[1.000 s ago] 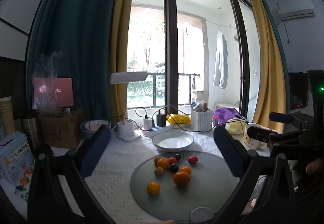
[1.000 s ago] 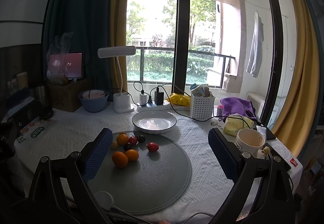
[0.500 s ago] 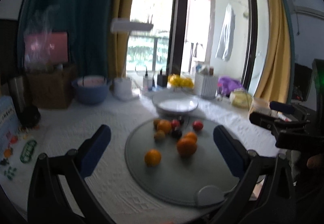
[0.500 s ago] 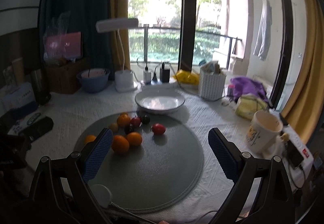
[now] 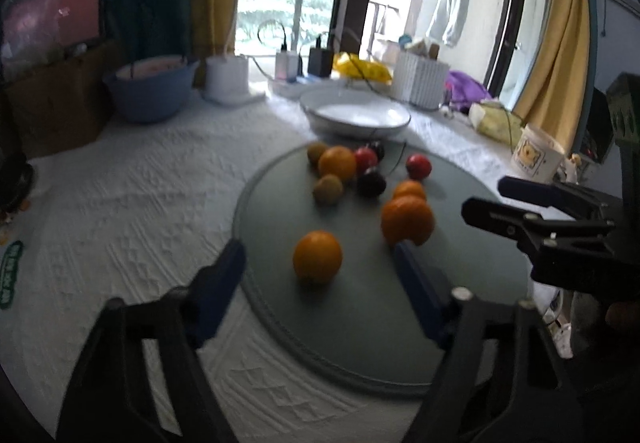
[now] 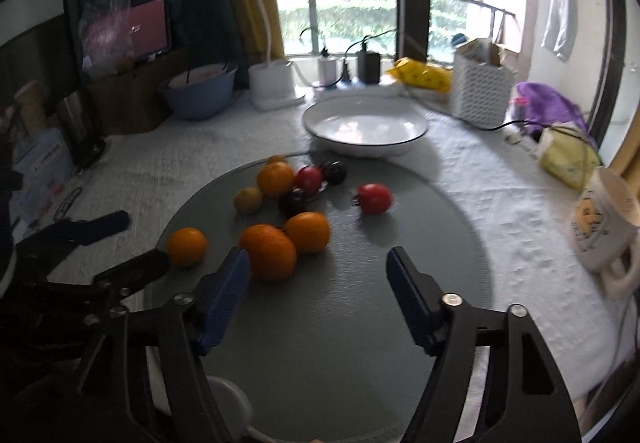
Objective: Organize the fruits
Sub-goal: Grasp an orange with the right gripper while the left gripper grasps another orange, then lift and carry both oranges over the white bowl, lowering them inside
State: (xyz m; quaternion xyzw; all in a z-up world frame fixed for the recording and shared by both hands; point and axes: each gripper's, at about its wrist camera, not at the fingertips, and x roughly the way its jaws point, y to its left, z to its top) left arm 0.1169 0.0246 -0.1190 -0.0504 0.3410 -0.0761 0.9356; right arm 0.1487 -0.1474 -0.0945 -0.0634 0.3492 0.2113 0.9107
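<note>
Left wrist view: the left gripper (image 5: 318,267) is held with jaws spread wide, nothing pinched. A lone orange (image 5: 317,257) is framed right between the blue pads, on the round grey mat (image 5: 356,323). A bigger orange (image 5: 407,219) is seen just past the right pad's tip, and the rest of the fruit is bunched beyond the jaws, with the white plate (image 5: 356,117) further ahead.

Right wrist view: the right gripper (image 6: 318,263) is also kept spread and empty. The big orange (image 6: 269,251) is found just beside the left pad's tip, a red tomato (image 6: 374,198) ahead of the gap, the plate (image 6: 364,129) beyond that.
</note>
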